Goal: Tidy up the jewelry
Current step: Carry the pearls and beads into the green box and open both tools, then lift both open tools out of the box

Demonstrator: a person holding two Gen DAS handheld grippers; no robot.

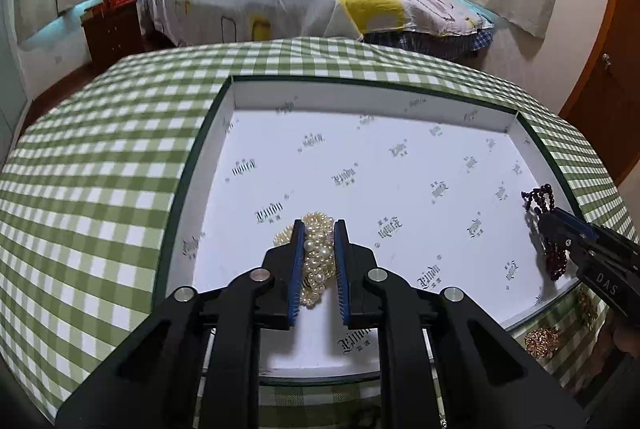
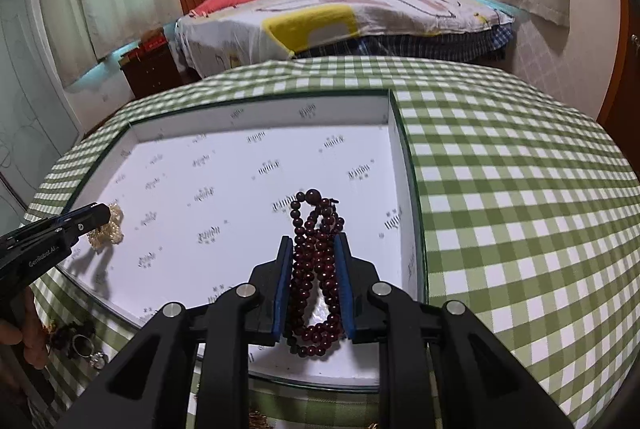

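A shallow white box with a dark green rim (image 1: pixel 360 81) lies on the green checked tablecloth (image 1: pixel 100 169). My left gripper (image 1: pixel 319 225) is shut on a bundle of cream pearl strands (image 1: pixel 318 261) over the box's near left part. In the right wrist view the pearls (image 2: pixel 108 229) hang from it just above the box floor. My right gripper (image 2: pixel 313 239) is shut on a looped strand of dark red beads (image 2: pixel 316 269) over the box's near right corner; the loops dangle below the pads. In the left wrist view it (image 1: pixel 548 219) comes in from the right with the red beads (image 1: pixel 557 261).
Gold jewelry (image 1: pixel 542 337) lies on the cloth in front of the box. Rings and small dark pieces (image 2: pixel 82 345) sit near a hand (image 2: pixel 28 341) at the lower left. Beyond the table stand a bed (image 1: pixel 300 1) and a wooden nightstand (image 1: pixel 114 33).
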